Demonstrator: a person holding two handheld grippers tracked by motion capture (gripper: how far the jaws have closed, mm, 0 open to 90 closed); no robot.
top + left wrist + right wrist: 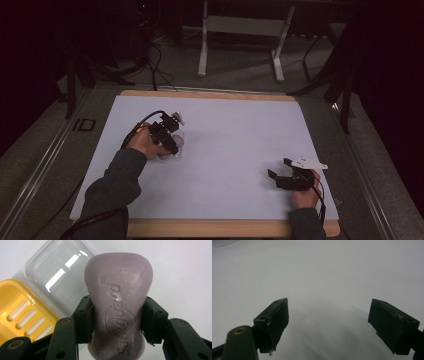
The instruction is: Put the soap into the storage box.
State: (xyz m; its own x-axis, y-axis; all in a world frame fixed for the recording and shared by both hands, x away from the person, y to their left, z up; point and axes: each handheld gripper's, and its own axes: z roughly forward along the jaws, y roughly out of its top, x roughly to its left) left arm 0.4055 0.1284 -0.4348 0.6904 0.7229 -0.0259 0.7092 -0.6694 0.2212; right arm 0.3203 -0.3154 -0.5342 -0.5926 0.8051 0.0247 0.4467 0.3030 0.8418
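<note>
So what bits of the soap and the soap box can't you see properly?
- Purple soap bar: its lower end is cut off by the bottom edge of the left gripper view, and the left gripper covers its sides.
- Yellow soap dish: cut off by the left edge of that view.
- Clear lid: partly behind the soap.
- High view: the hand hides the soap; too small and dim.

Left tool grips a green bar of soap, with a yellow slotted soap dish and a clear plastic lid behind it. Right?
Not quite: the bar of soap clamped in the left tool is pale purple, not green, as the left gripper view shows. The yellow slotted soap dish and clear plastic lid are behind it.
</note>
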